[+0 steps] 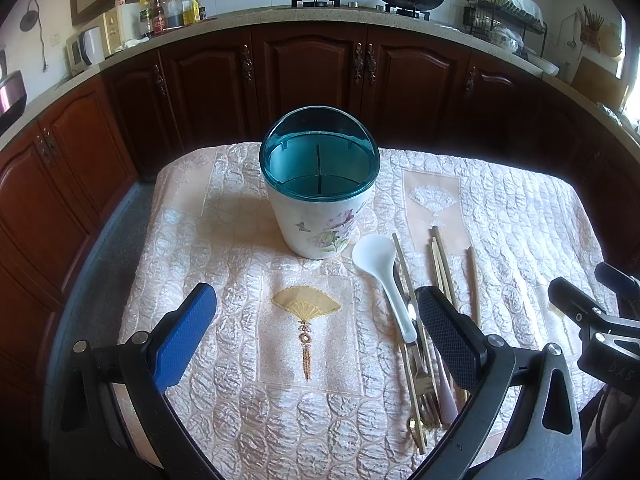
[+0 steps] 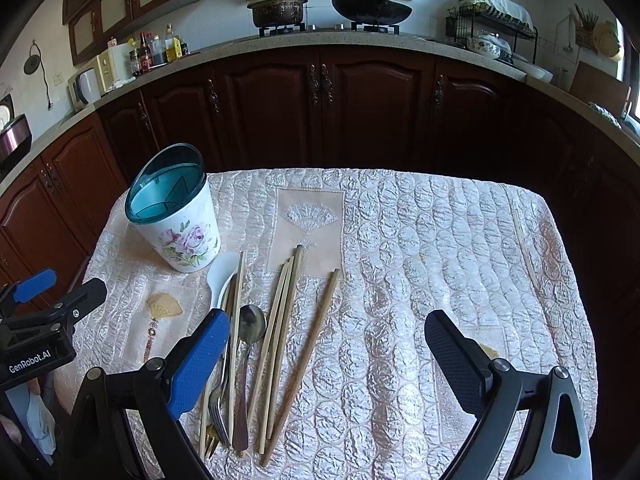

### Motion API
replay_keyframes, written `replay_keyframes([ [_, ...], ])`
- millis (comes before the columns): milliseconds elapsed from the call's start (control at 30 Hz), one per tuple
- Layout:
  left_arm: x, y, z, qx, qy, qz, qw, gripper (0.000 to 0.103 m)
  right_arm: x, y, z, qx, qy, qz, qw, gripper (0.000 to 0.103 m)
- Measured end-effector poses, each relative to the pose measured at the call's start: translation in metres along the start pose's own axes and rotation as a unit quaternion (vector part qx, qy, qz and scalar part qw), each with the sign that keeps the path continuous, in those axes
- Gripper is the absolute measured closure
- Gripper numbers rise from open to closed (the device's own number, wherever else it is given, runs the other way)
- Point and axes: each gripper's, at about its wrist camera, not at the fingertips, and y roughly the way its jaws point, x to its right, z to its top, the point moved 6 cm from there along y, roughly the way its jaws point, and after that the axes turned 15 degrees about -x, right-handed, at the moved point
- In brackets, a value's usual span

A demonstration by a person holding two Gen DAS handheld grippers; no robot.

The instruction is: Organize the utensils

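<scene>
Holder: one floral white utensil holder (image 2: 180,220) with teal divided rim, upright on the quilted tablecloth (image 2: 440,240), left of the utensil pile.
Chopsticks: about six wooden chopsticks (image 2: 280,340) in a loose fan near the holder; one more chopstick (image 2: 526,256) well apart at the cloth's right edge.
Spoons: one white rice spoon (image 1: 386,280), one metal spoon (image 2: 250,344).
Forks: at least two forks (image 2: 218,404), partly hidden.
Obstruction: blue pad of right gripper (image 2: 328,364) covering part of the pile.
Left gripper (image 1: 316,344): spread wide, empty, touching nothing.
Right gripper: spread wide, empty, above the cloth.
</scene>
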Motion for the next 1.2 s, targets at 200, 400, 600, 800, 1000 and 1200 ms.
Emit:
replay_keyframes([
  [200, -0.001, 0.001, -0.001, -0.002, -0.001, -0.001, 1.0000, 0.001, 0.000, 0.002, -0.001, -0.004, 0.000, -0.002, 1.000, 0.005],
  [400, -0.001, 0.004, -0.001, -0.005, -0.006, -0.007, 0.9999, 0.001, 0.001, 0.004, -0.001, -0.008, 0.004, -0.001, 1.000, 0.005],
  [600, 0.000, 0.008, -0.002, -0.012, -0.010, -0.013, 0.9998, 0.001, 0.003, 0.007, -0.001, -0.011, 0.007, -0.001, 1.000, 0.005],
  [800, -0.003, 0.013, -0.002, -0.020, -0.017, -0.019, 0.9995, 0.001, 0.003, 0.011, -0.002, -0.017, 0.005, -0.001, 1.000, 0.005],
  [1000, -0.004, 0.022, -0.002, -0.032, -0.017, -0.027, 0.9990, 0.001, 0.006, 0.020, -0.003, -0.024, 0.007, 0.000, 1.000, 0.005],
  [1200, -0.006, 0.039, 0.000, -0.051, -0.016, -0.047, 0.9974, 0.007, 0.019, 0.037, -0.005, -0.039, 0.012, 0.010, 0.999, 0.005],
])
